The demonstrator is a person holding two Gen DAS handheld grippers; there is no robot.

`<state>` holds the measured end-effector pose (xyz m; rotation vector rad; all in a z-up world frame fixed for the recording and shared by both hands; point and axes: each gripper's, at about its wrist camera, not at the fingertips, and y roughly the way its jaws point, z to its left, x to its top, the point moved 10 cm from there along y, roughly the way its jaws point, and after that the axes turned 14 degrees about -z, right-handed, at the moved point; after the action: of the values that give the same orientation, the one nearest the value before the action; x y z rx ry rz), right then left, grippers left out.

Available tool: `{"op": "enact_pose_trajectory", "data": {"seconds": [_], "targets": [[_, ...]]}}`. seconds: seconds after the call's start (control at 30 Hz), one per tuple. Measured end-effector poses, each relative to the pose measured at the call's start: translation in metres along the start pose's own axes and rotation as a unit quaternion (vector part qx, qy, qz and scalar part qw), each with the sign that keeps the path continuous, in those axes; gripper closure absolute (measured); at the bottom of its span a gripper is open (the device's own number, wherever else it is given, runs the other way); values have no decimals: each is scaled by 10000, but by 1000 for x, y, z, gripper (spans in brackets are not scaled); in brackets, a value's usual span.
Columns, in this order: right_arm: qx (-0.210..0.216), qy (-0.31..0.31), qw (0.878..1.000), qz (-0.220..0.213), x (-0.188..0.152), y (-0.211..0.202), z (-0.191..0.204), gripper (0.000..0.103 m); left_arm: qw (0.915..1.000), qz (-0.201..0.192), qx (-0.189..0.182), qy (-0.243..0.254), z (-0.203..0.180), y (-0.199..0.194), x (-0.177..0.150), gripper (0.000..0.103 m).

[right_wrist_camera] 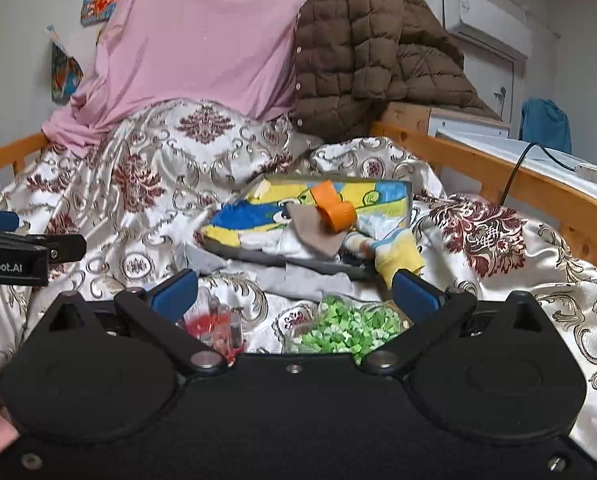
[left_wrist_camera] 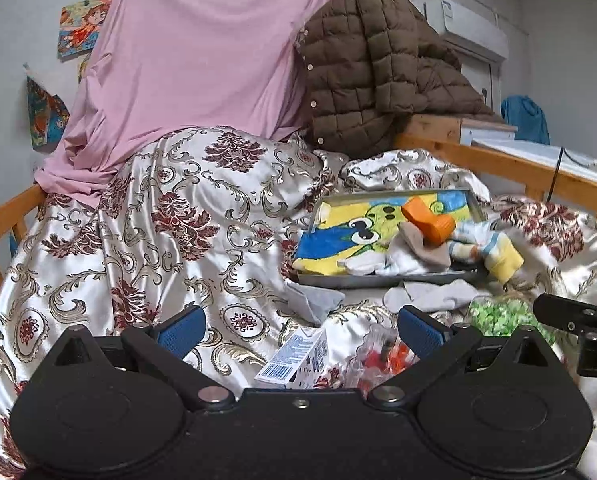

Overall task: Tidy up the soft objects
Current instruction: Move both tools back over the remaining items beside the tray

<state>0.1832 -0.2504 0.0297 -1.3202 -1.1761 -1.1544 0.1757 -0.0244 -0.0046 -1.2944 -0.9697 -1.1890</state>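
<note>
Left wrist view: left gripper (left_wrist_camera: 301, 330) wide open over milk carton (left_wrist_camera: 294, 360). Right gripper (right_wrist_camera: 294, 294) open too, holding nothing, above bag of green bits (right_wrist_camera: 350, 328). Socks (right_wrist_camera: 378, 248) piled on tray (right_wrist_camera: 290, 262).

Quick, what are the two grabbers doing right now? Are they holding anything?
Left gripper: open, holding nothing.
Right gripper: open, holding nothing.
</note>
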Motion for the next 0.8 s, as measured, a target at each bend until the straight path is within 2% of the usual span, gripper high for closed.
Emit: {"op": "enact_pose_trajectory", "data": {"seconds": [0.4, 0.6, 0.8], "targets": [[-92, -106, 9991, 396, -17, 17, 0, 1, 9992, 319, 104, 215, -1, 5, -13, 1], [-106, -47, 9986, 517, -21, 21, 0, 1, 9981, 577, 207, 58, 6, 10, -18, 1], [-101, 37, 9980, 615, -25, 29, 1, 1, 9975, 625, 322, -100, 12, 16, -17, 1]]}}
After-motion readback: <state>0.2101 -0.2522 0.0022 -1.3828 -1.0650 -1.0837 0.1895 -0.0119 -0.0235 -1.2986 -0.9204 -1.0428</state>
